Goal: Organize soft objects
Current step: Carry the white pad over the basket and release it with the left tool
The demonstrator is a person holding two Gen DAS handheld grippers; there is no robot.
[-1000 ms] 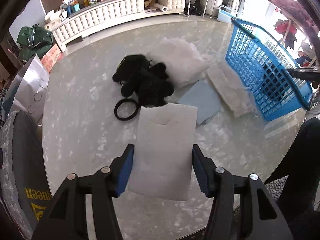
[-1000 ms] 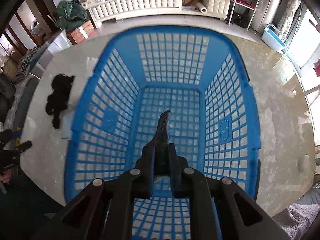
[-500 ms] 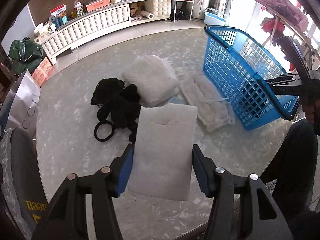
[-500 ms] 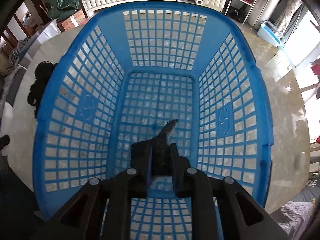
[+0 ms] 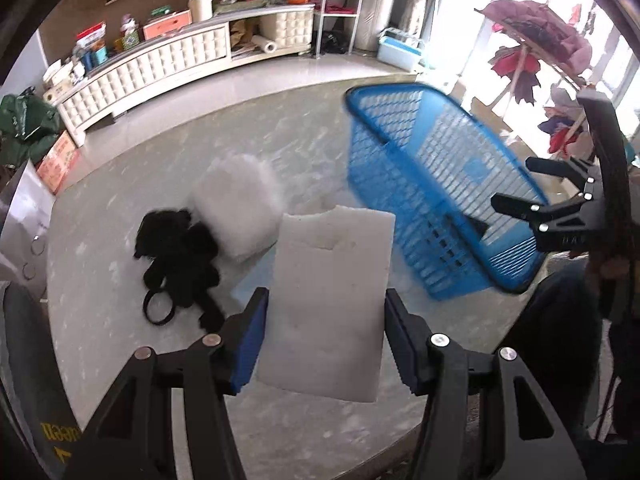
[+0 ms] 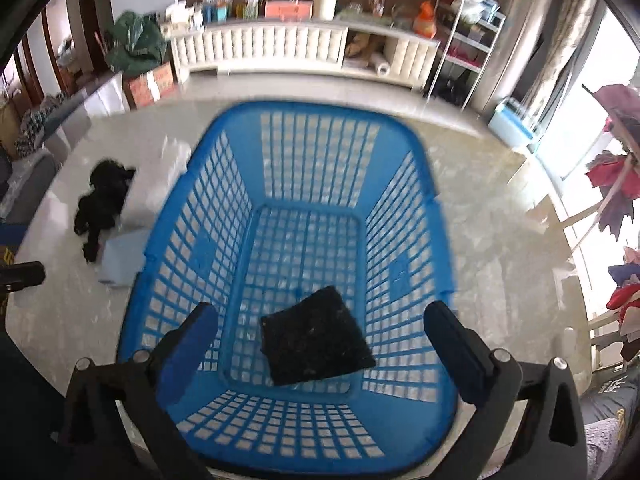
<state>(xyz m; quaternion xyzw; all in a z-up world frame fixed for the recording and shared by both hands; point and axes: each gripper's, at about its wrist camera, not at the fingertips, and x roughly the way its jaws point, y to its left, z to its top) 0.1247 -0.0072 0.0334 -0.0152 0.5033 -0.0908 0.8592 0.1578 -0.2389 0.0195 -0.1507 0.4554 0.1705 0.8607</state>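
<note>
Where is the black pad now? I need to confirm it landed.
In the right wrist view, the black pad lies flat on the floor of the blue basket, below the open right gripper.

A flat white foam pad is clamped upright between the left gripper fingers. A black square pad is seen lying flat on the blue basket floor, below the spread right gripper.

Black jaws, blue pads, silver screws
</note>
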